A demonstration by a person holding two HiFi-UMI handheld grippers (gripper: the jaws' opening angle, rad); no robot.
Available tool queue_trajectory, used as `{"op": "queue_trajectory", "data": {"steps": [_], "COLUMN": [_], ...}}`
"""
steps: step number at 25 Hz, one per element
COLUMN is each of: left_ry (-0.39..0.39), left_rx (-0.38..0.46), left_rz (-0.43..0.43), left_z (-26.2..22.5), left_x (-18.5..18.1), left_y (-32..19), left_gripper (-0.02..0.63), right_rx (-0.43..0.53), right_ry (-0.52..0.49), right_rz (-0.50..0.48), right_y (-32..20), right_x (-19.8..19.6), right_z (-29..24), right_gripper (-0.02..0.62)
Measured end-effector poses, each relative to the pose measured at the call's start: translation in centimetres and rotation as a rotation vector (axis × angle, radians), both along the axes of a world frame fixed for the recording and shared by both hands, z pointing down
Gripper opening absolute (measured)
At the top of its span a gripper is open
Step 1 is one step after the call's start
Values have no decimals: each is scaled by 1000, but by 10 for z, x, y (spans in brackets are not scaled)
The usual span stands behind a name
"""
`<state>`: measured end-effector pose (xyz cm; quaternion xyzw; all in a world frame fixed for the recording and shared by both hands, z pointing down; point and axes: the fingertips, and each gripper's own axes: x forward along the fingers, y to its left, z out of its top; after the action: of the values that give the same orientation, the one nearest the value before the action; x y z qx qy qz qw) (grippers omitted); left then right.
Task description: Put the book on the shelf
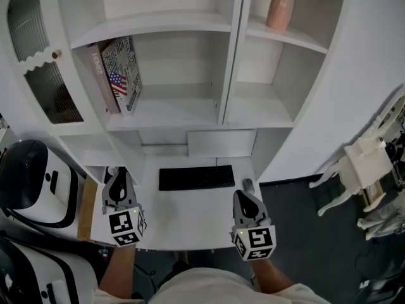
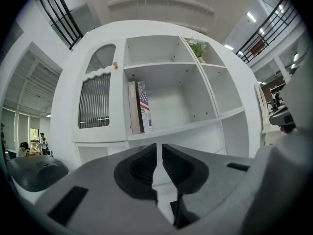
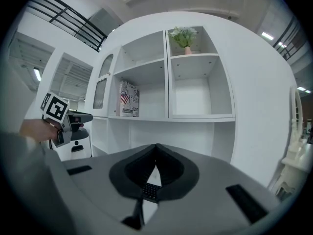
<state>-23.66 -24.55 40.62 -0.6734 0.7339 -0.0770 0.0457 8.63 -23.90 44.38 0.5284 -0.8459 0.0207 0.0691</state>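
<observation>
So here's how we've got it. Way off to the left of the left gripper (image 1: 116, 175) sits a white-and-black machine (image 1: 31, 182); we can't tell what it is. Up ahead of that gripper and a little to its left is the arched cabinet door (image 1: 38, 56) with ribbed glass.

Almost straight ahead of the left gripper and above it, the flag-cover book (image 1: 124, 73) is already on the shelf (image 1: 164, 116). It stands at the left end of that compartment, leaning slightly against a brown book (image 1: 101, 78) on its left. The left gripper's own view shows the same pair, flag-cover book (image 2: 144, 106) right of brown book (image 2: 133, 107).

The left gripper (image 2: 159, 148) is empty. Its jaws are nearly together, with just a thin slit between the tips and nothing in it.

Between our two grippers and a bit ahead, a black keyboard (image 1: 196, 177) lies on the white desk (image 1: 190, 223). Both grippers hover over the desk's near part.

The right gripper (image 1: 247, 189) is closed on nothing, and in its own view (image 3: 156, 148) the tips meet. From there the flag-cover book (image 3: 128, 98) is ahead, up and to the left.

Ahead of the right gripper, high up and slightly right, a pink vase (image 1: 281, 6) with a green plant stands on an upper shelf. Well off to its right sits a white chair (image 1: 361, 160).
</observation>
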Motion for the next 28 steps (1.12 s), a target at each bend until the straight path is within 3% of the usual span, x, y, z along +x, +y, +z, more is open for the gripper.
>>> {"op": "queue_trajectory", "data": {"steps": [13, 28], "left_ry": [26, 42], "left_rx": [-95, -107], "left_rz": [82, 82], "left_z": [41, 50], "left_x": [23, 15], "left_y": [53, 59], "left_gripper": [6, 6], "right_rx": [27, 31], "right_ry": [21, 33], "right_rz": [13, 4], "right_y": [20, 20], "right_x": [8, -4], "right_z": [-4, -2], "right_gripper": [3, 3]}}
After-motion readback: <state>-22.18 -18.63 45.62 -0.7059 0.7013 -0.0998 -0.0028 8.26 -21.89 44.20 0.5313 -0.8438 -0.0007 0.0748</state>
